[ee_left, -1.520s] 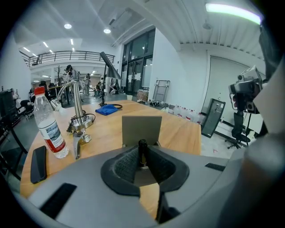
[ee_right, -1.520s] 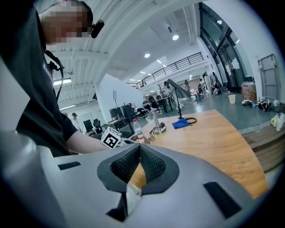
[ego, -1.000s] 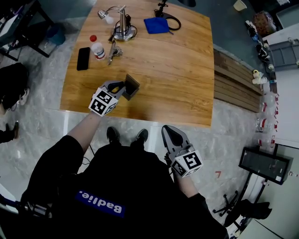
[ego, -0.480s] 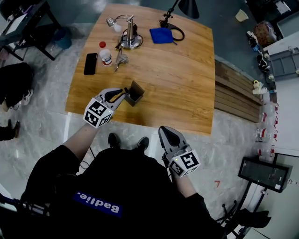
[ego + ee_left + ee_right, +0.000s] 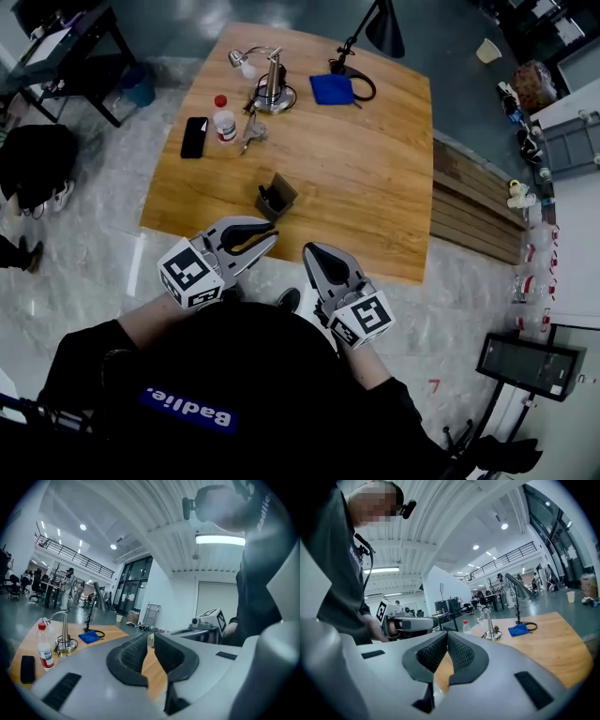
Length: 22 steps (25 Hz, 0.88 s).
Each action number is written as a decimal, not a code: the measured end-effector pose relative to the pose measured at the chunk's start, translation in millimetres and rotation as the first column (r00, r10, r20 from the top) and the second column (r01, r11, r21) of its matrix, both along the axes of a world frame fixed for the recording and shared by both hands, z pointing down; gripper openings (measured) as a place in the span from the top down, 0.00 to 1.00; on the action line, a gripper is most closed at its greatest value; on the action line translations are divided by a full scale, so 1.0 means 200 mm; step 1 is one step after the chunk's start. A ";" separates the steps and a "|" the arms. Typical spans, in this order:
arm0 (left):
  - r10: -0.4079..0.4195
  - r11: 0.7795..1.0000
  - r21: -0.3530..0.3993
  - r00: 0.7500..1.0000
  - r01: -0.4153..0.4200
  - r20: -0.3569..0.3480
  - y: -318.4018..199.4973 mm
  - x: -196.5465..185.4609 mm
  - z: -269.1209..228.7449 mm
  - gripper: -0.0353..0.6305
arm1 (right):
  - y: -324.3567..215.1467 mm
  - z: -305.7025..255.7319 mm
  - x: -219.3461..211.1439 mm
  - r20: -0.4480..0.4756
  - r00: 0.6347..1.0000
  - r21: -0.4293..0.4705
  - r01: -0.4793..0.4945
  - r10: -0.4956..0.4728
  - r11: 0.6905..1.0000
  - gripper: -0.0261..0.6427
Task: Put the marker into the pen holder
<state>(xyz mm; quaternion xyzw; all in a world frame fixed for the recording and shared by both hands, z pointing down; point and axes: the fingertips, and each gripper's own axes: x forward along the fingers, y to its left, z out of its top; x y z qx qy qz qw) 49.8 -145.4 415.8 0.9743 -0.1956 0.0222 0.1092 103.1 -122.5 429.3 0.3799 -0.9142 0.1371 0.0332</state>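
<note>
Head view: on the bench (image 5: 375, 159), from the left, lie a phone (image 5: 194, 137), a bottle (image 5: 224, 119), a metal stand (image 5: 272, 82) and a blue cloth (image 5: 331, 88). The holder (image 5: 277, 197) stands upright close to the bench's near edge. A dark slim item inside it reads as the marker (image 5: 266, 199). My left tool (image 5: 267, 237) hangs at that edge, near the holder but not touching it. Its jaws are a narrow slit apart, nothing between. My right tool (image 5: 311, 255) sits just beside it, jaws closed together, empty.
</note>
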 end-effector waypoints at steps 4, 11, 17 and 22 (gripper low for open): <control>0.006 0.999 0.036 0.999 -0.005 -0.036 0.07 0.00 -0.11 0.93 | -0.01 -0.10 -0.09 0.012 0.999 0.055 0.042 -0.043 0.998 0.95; 0.006 1.000 0.017 0.999 -0.005 -0.037 0.16 -0.02 -0.08 0.93 | 0.02 -0.10 -0.17 0.006 0.996 0.064 0.088 -0.089 0.994 0.95; -0.019 1.000 0.019 0.999 0.020 -0.037 0.18 -0.06 -0.08 0.93 | 0.05 -0.08 -0.22 0.001 0.994 0.059 0.109 -0.109 0.992 0.95; -0.023 1.000 0.020 0.999 0.024 -0.041 0.20 -0.08 -0.07 0.93 | 0.07 -0.08 -0.23 0.000 0.994 0.060 0.113 -0.113 0.992 0.95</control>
